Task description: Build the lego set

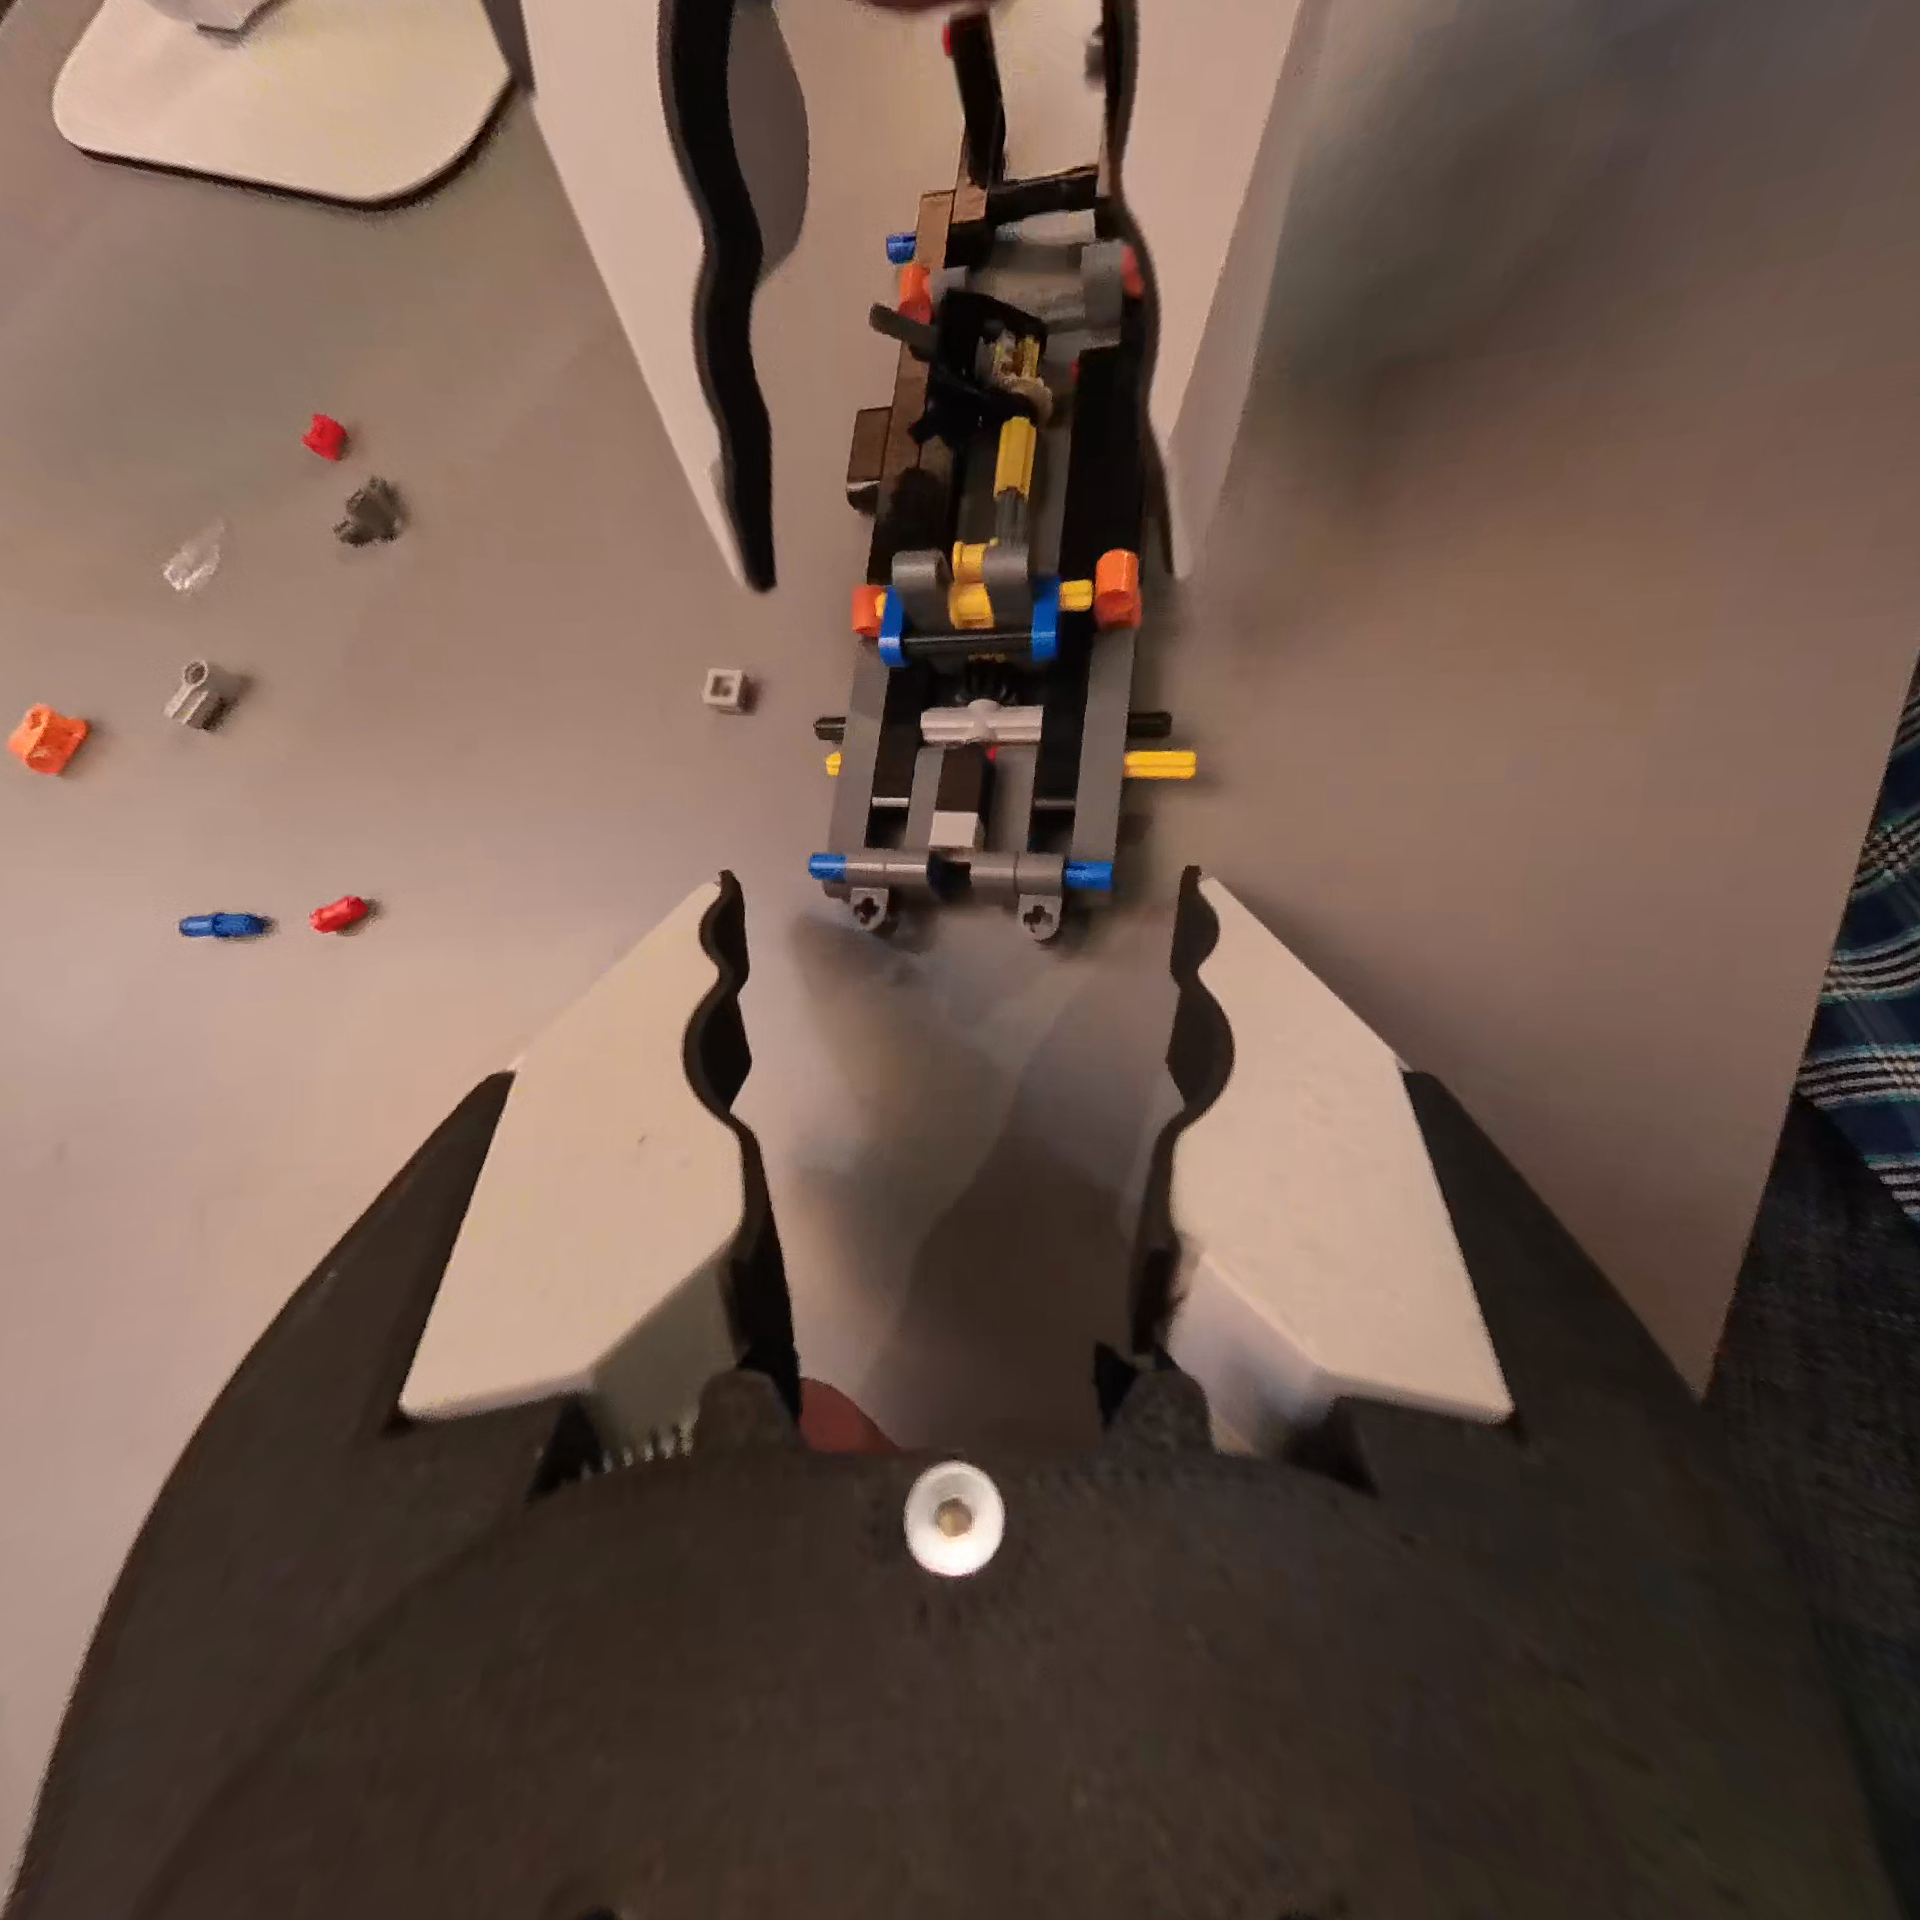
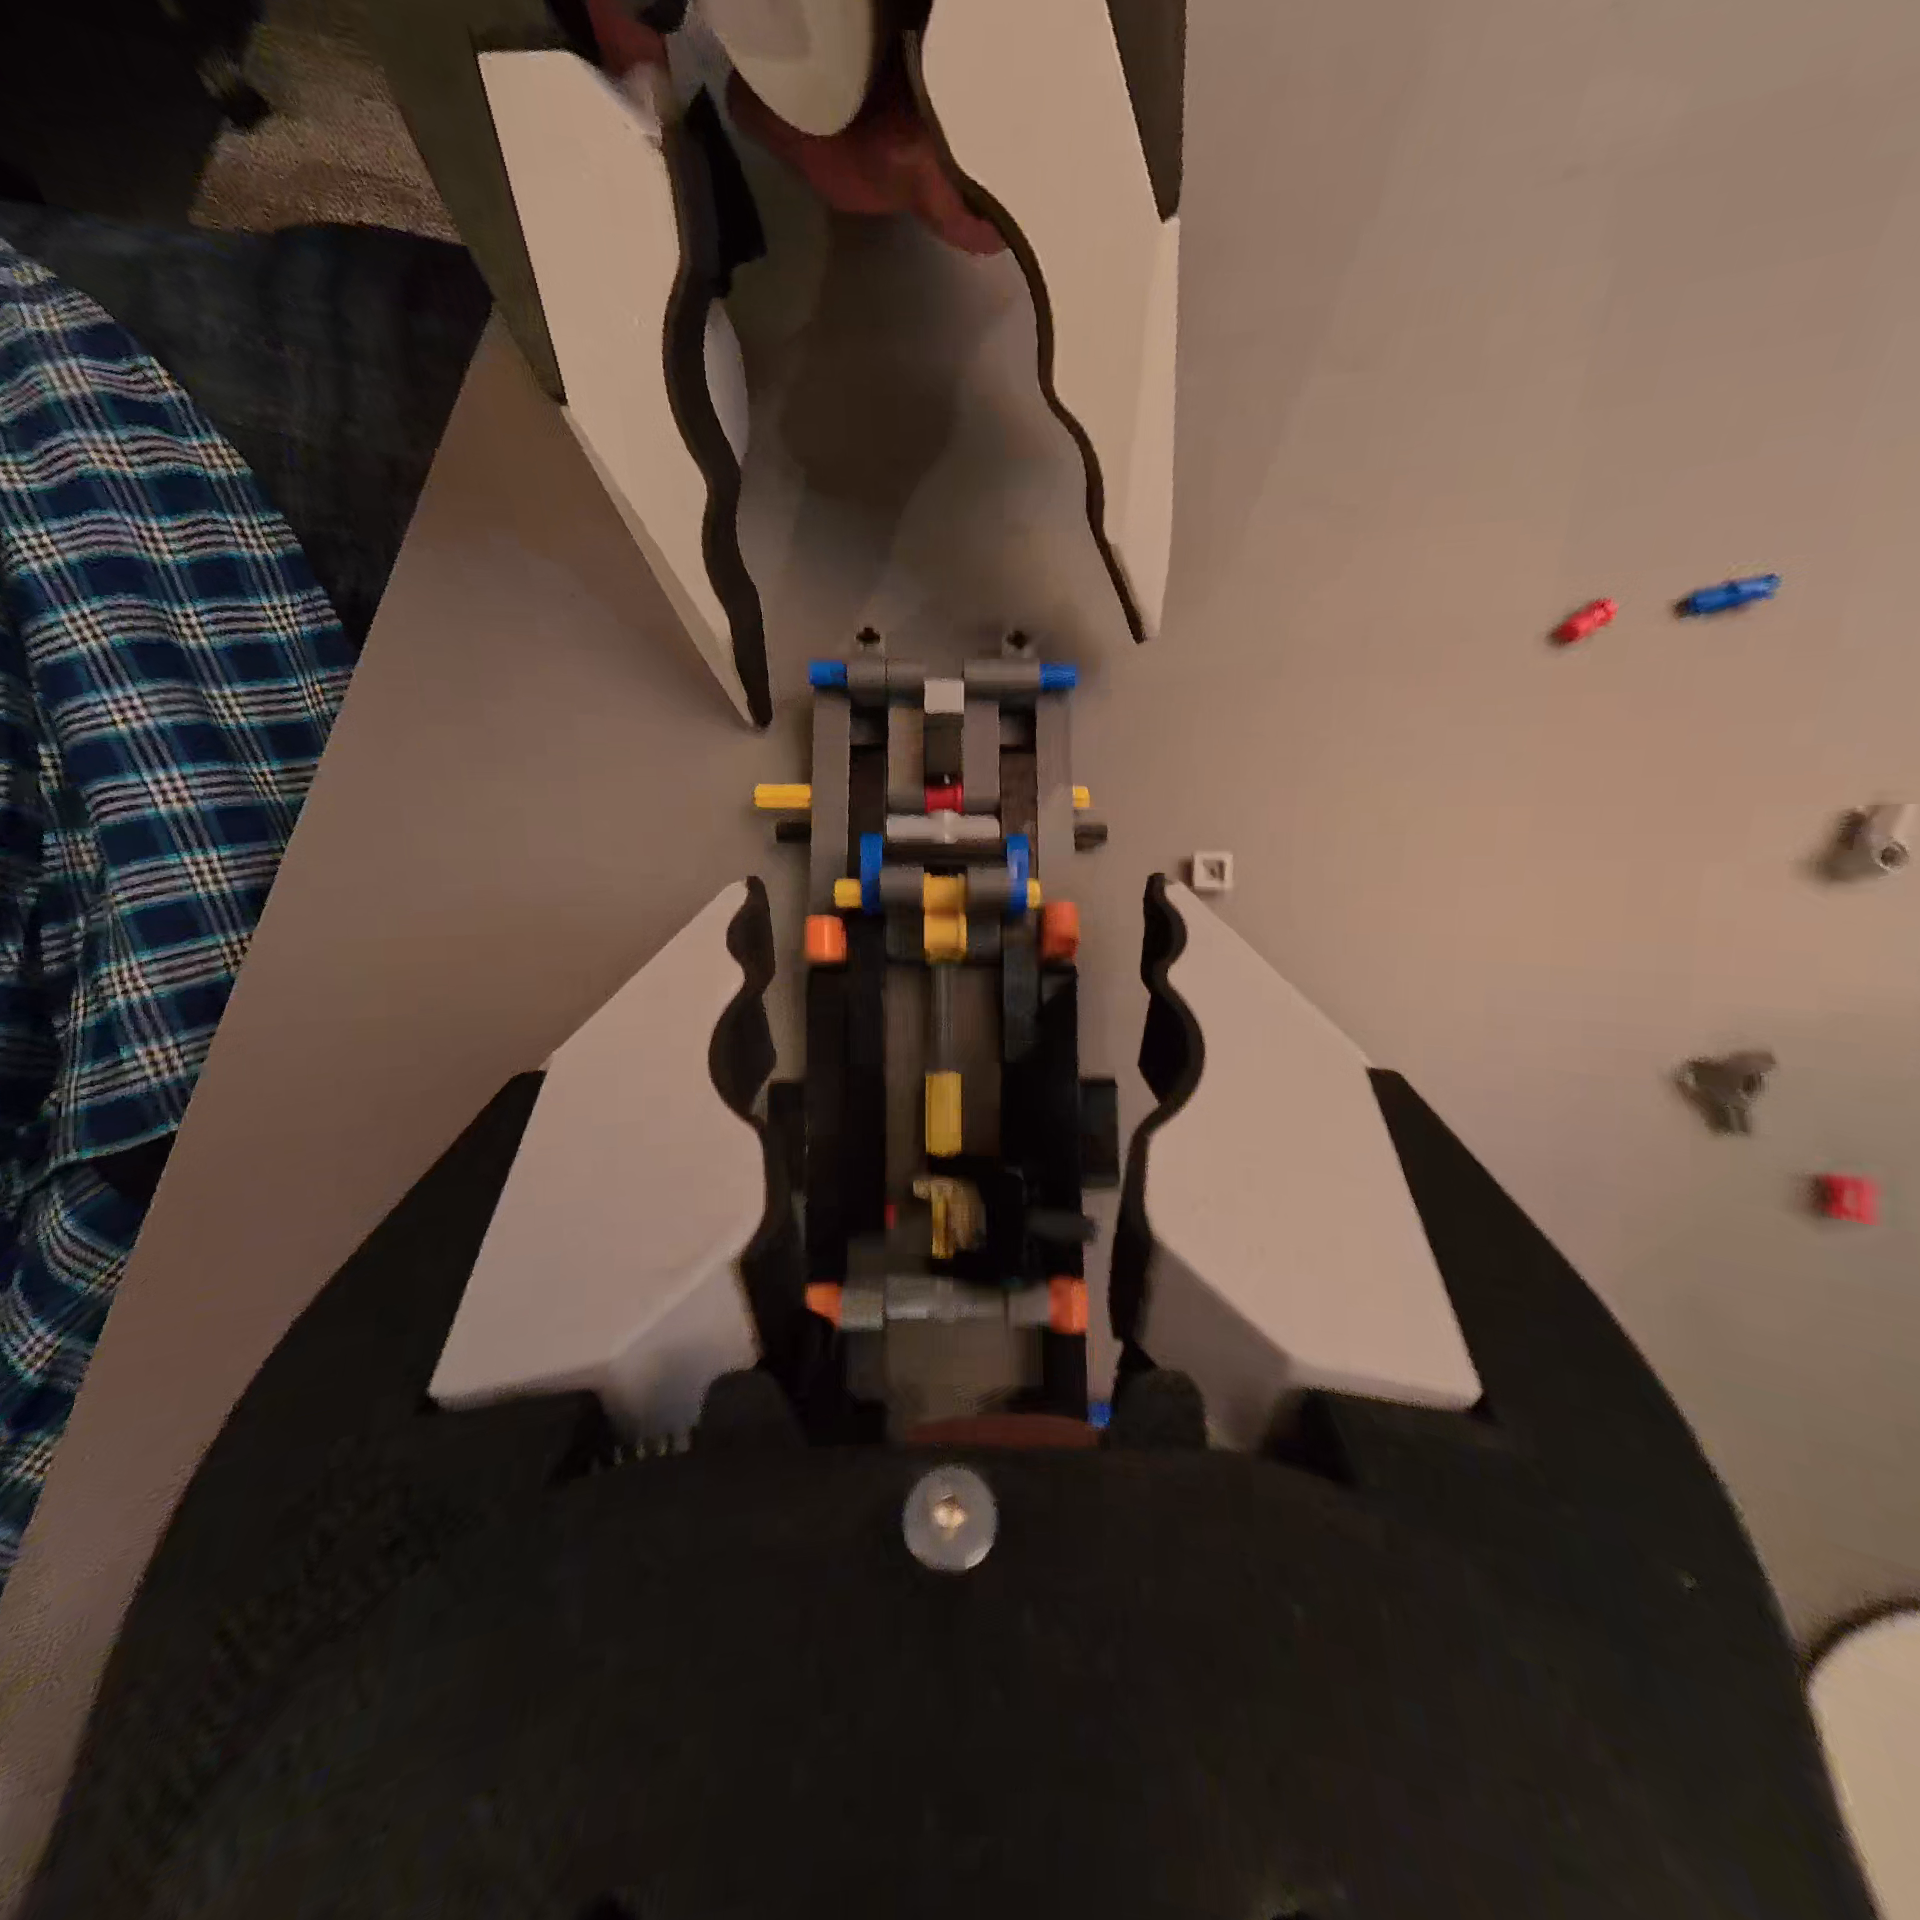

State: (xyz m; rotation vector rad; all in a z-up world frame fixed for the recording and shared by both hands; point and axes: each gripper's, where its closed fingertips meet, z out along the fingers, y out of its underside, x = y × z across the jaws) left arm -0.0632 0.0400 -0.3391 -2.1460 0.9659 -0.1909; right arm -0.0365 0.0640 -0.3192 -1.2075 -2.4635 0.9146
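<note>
Up front in your left wrist view, your left gripper (image 1: 956, 904) stands with fingers apart and empty, just short of the near end of the lego chassis (image 1: 987, 644) on the grey desk (image 1: 468, 1039). Only this view shows the orange piece (image 1: 47, 738), the clear piece (image 1: 194, 556) and a white stand base (image 1: 281, 104) at the far left. Your right wrist view shows your right gripper (image 2: 951, 914) straddling the chassis, fingers either side; whether they press it, you cannot tell. Plaid cloth (image 2: 135, 665) lies past the desk edge, loose red (image 2: 1582, 620) and blue (image 2: 1727, 595) pins at right
</note>
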